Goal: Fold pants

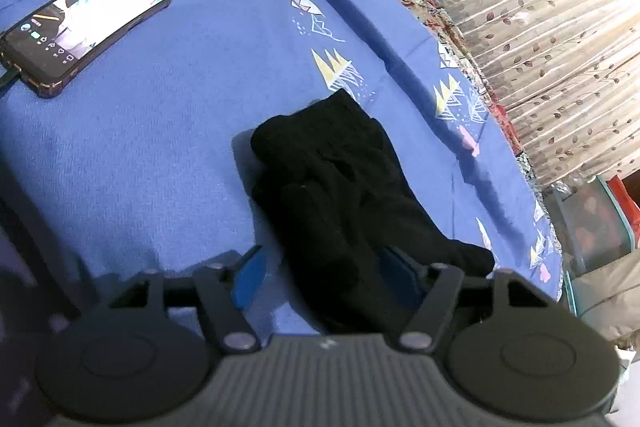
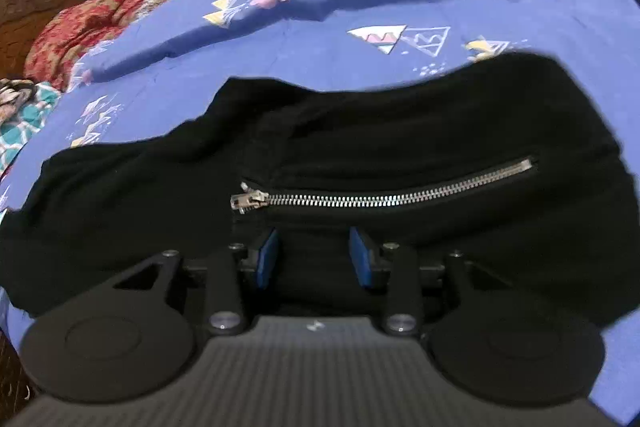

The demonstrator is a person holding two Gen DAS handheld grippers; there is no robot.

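Note:
Black pants (image 1: 340,187) lie bunched on a blue patterned bedsheet (image 1: 160,147). My left gripper (image 1: 324,279) is open, its blue pads either side of the near end of the pants, not closed on the cloth. In the right wrist view the pants (image 2: 360,131) fill the middle, with a silver pocket zipper (image 2: 380,189) running across. My right gripper (image 2: 314,253) is open just below the zipper, its blue pads (image 2: 267,255) resting on or just above the black cloth.
A phone (image 1: 80,27) with a lit screen lies on the sheet at the upper left, a cable at its near end. A red floral blanket (image 2: 80,11) and a beige curtain (image 1: 540,7) border the bed. A raised fold crosses the sheet (image 2: 320,3).

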